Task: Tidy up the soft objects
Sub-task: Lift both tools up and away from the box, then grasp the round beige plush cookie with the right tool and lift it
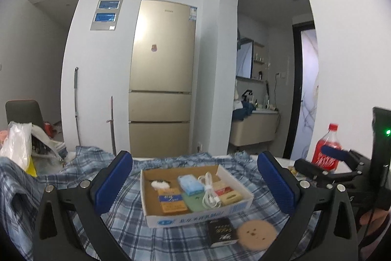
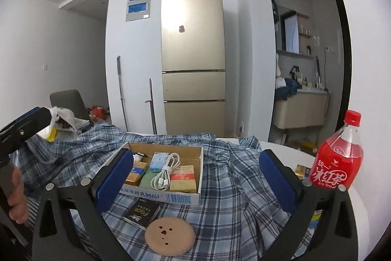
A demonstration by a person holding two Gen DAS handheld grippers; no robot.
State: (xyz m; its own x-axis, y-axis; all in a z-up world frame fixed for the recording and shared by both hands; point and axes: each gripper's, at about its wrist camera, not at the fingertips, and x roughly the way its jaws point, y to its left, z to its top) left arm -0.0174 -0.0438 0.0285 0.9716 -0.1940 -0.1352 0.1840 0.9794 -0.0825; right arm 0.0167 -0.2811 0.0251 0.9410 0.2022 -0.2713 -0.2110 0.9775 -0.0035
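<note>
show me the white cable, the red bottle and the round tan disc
white cable (image 2: 164, 171), right wrist view, coiled middle
red bottle (image 2: 338, 163), right wrist view, label
round tan disc (image 2: 169, 235), right wrist view, centre

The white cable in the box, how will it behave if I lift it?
The white cable is probably light and floppy. A band holds its coils, so it should lift as one bundle, though the plug ends may dangle. It lies across packets, so neighbours might shift.

Right gripper (image 2: 195, 177) hangs wide open over the plaid shirt (image 2: 224, 187)

A cardboard box (image 2: 168, 197) of small packets and a white cable (image 2: 165, 173) sits on the shirt; a black box (image 2: 141, 213) and tan disc (image 2: 169, 235) lie nearer, a red bottle (image 2: 338, 160) stands right.
</note>
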